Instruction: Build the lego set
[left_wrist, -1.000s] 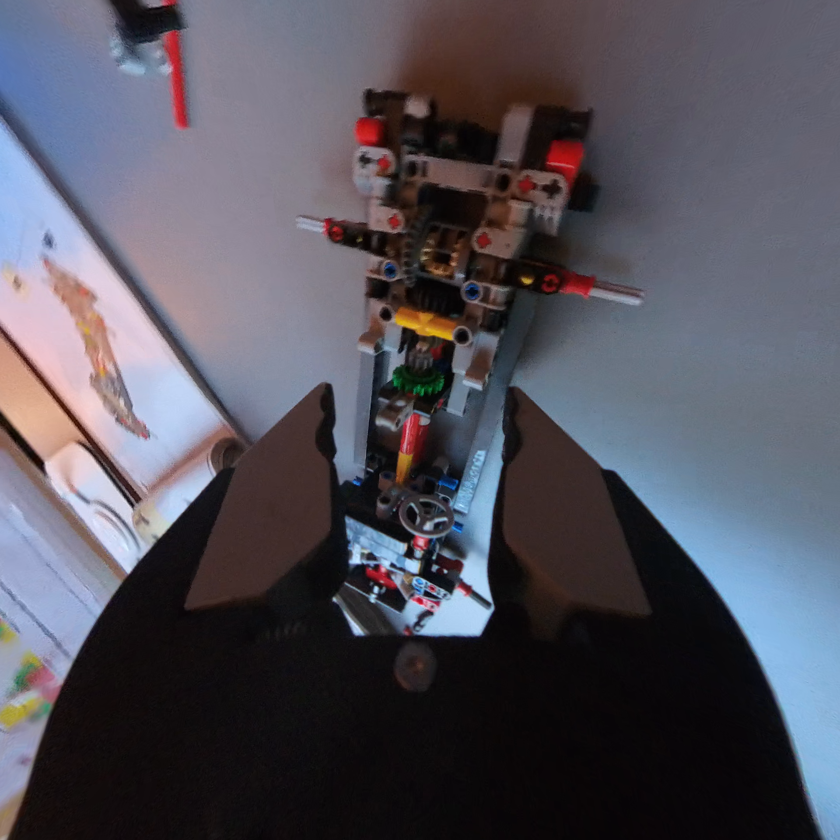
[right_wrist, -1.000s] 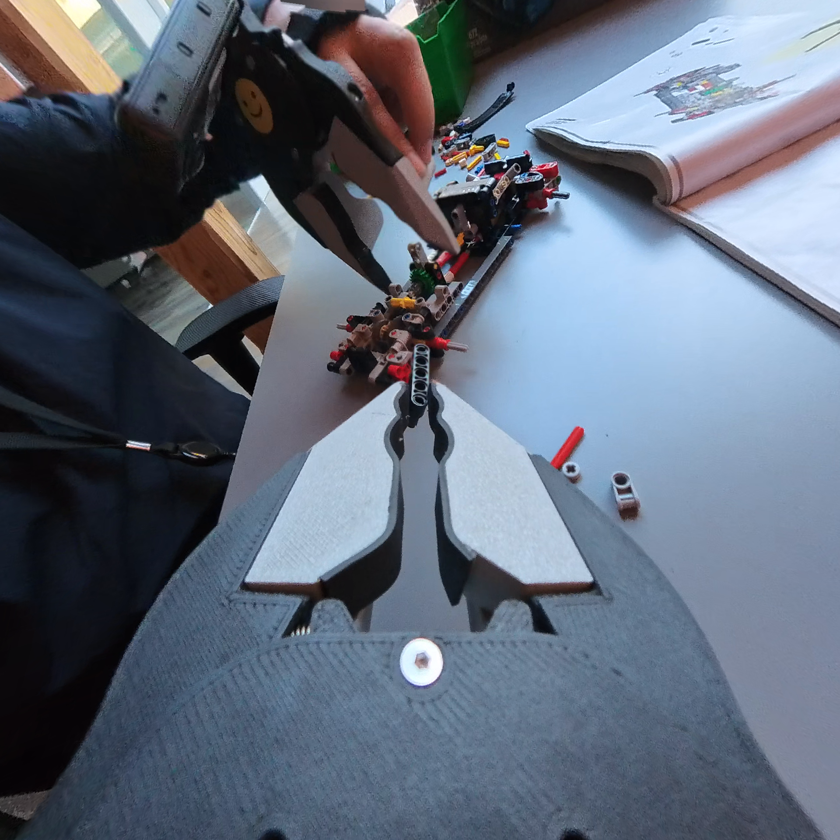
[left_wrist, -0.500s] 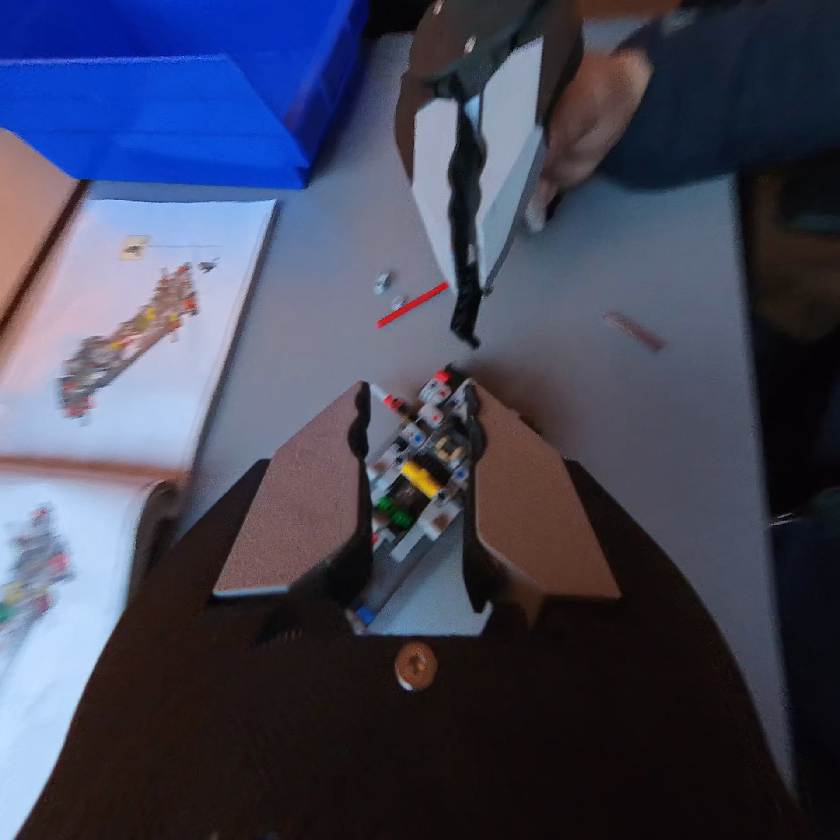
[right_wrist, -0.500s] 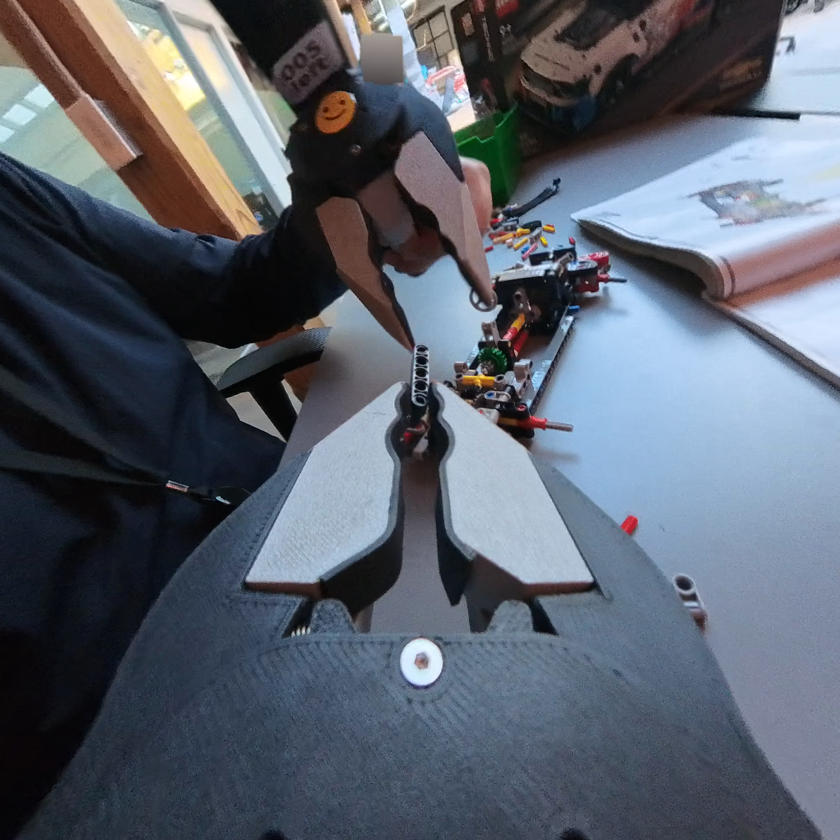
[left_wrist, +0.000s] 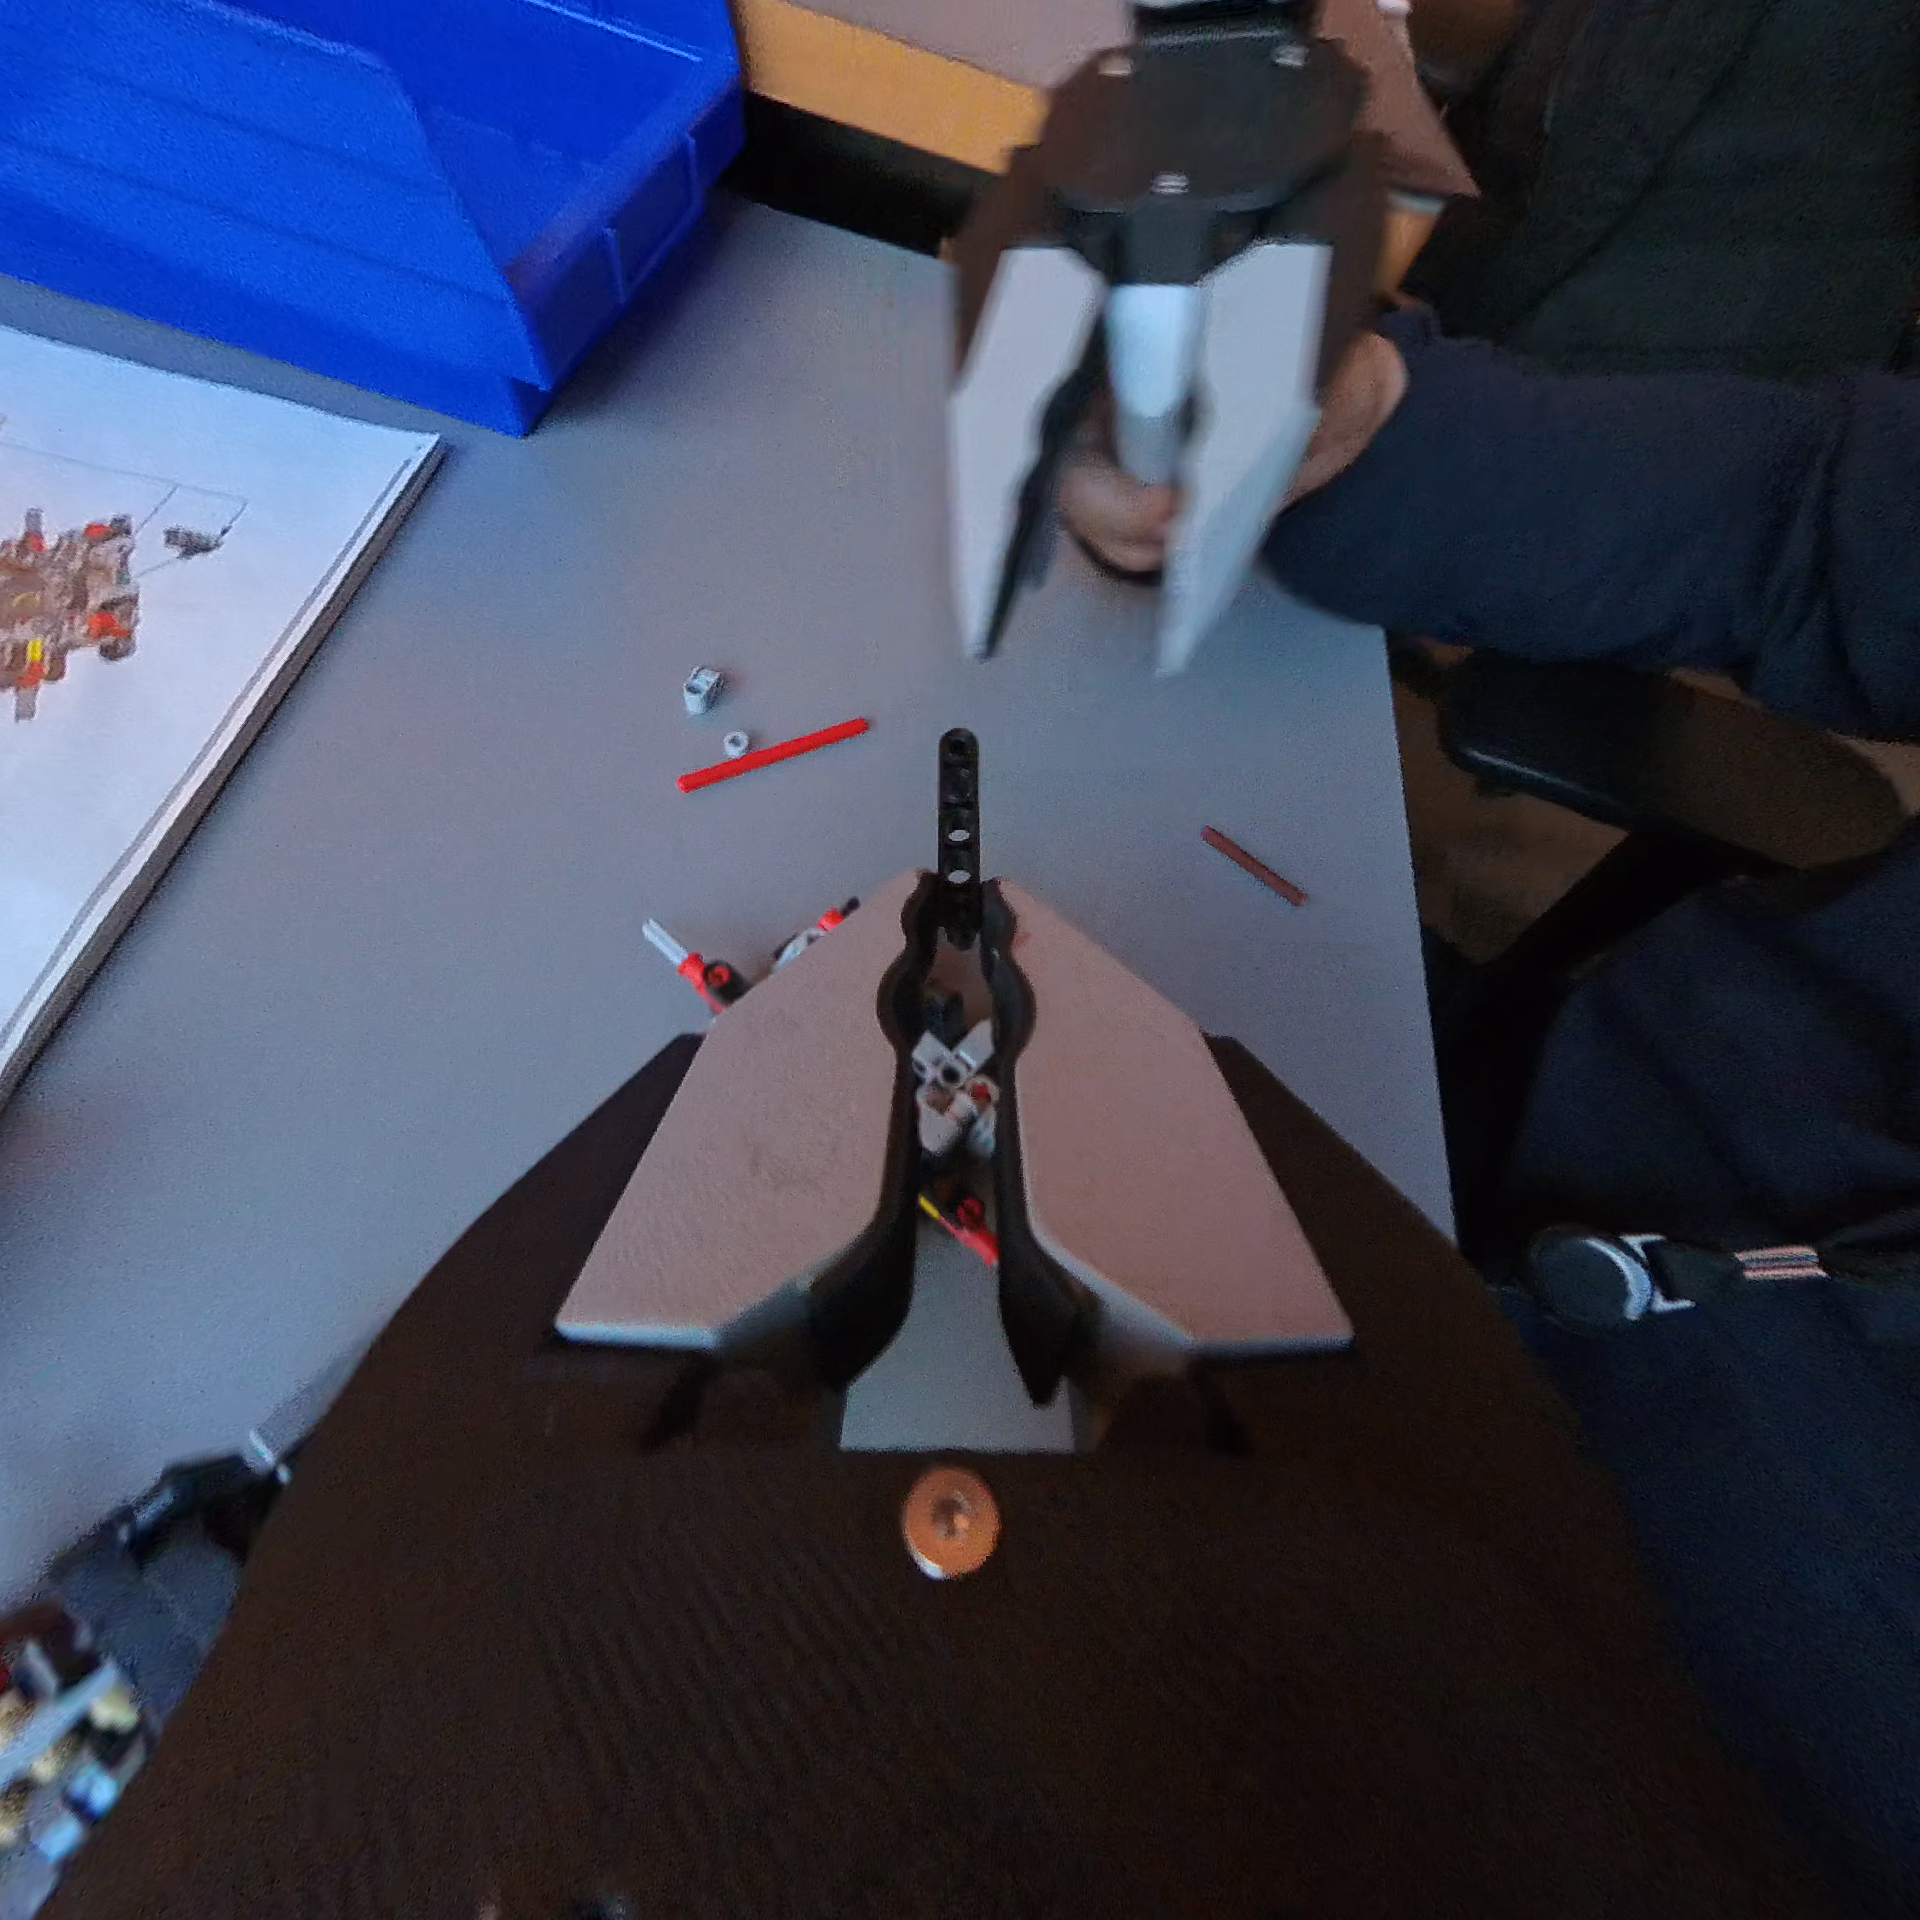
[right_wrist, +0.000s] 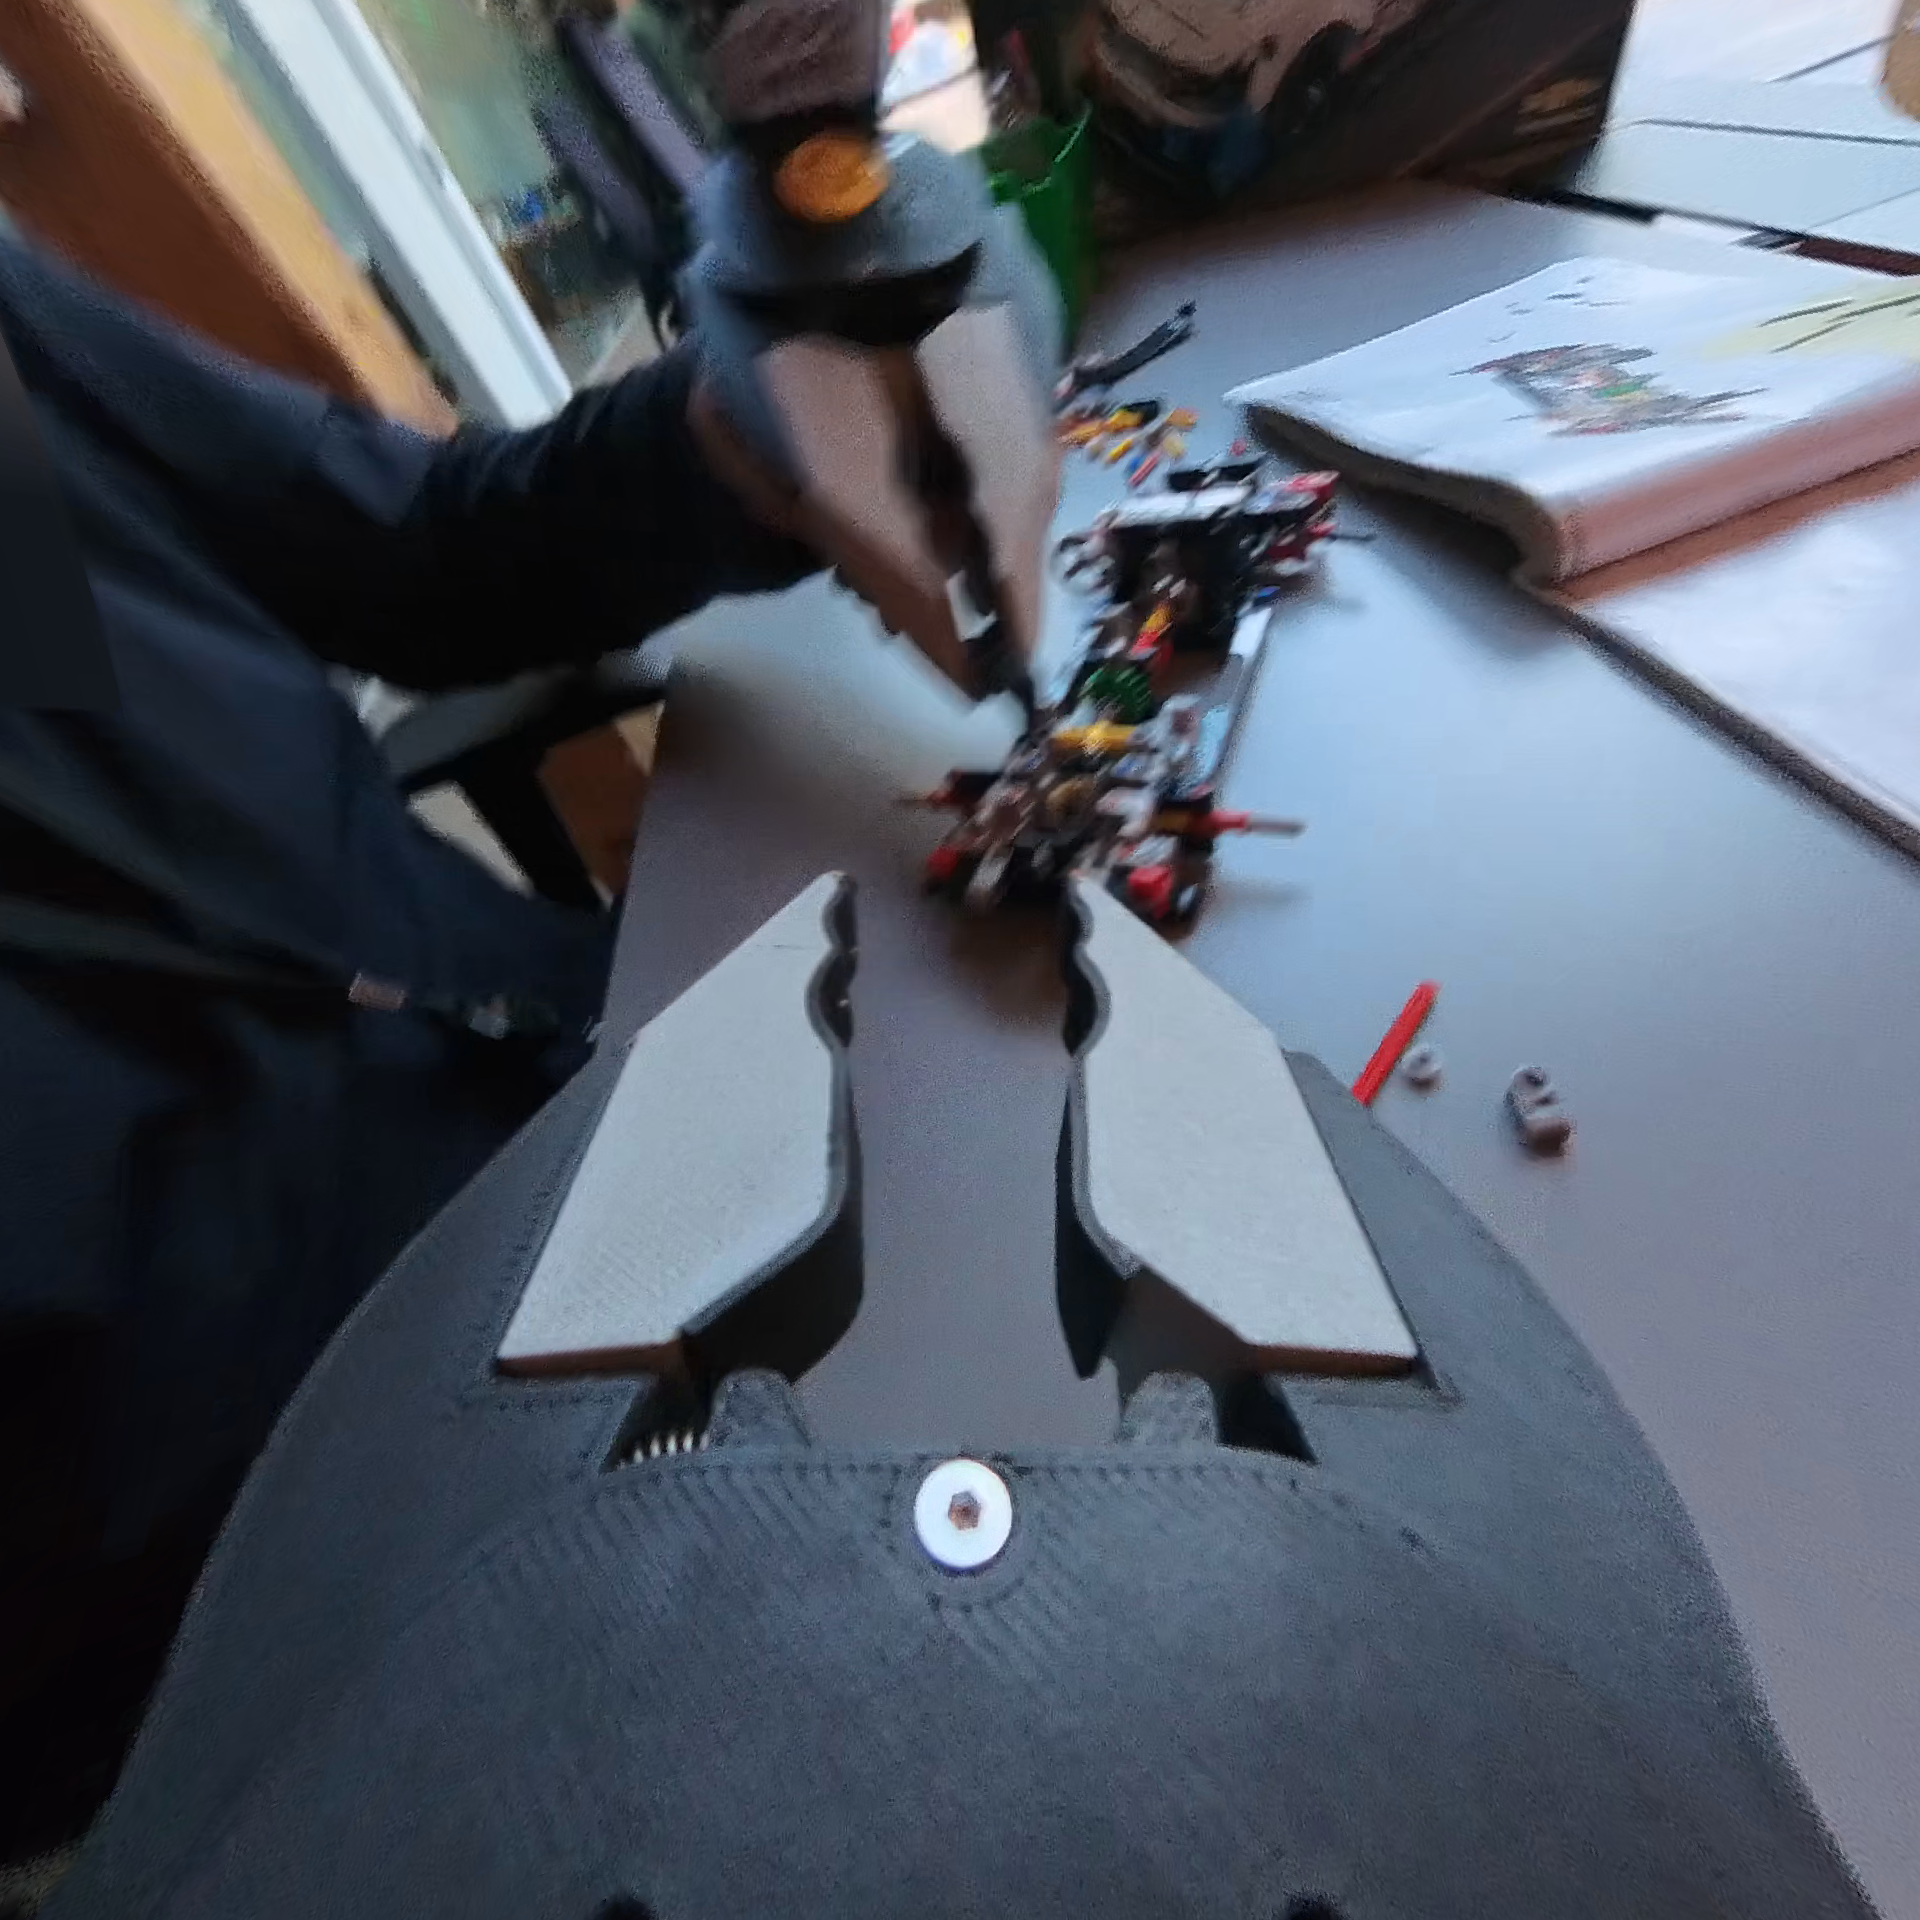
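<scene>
My left gripper (left_wrist: 958, 883) is shut on one end of a black beam with holes (left_wrist: 957, 810), which sticks out forward from the fingertips above the grey table (left_wrist: 468, 935). A brick-built vehicle chassis (left_wrist: 951, 1081) lies on the table under and behind the left fingers. My right gripper (right_wrist: 961, 894) is open and empty, its fingertips just short of the near end of the chassis (right_wrist: 1091, 790). In the left wrist view the right gripper (left_wrist: 1072, 657) hangs open a little beyond the beam's free end. The left gripper (right_wrist: 1003, 675) shows blurred over the chassis.
A red axle (left_wrist: 774, 755), small grey pieces (left_wrist: 703, 689) and a dark red axle (left_wrist: 1252, 864) lie on the table. An open instruction booklet (right_wrist: 1558, 436) lies to the right, a blue bin (left_wrist: 312, 177) behind it. Loose bricks (right_wrist: 1122, 426) and a green bin (right_wrist: 1039, 197) are farther off. The gap from one gripper's tips to the other's is roughly 6 centimeters. It is some 9 centimeters from my right tips to the red axle (left_wrist: 774, 755). It turns up in the right wrist view (right_wrist: 1367, 1068) as well.
The black beam passed from my right gripper to my left. The left swung from over the chassis and closed on the beam's end; the right opened and drew back empty.
</scene>
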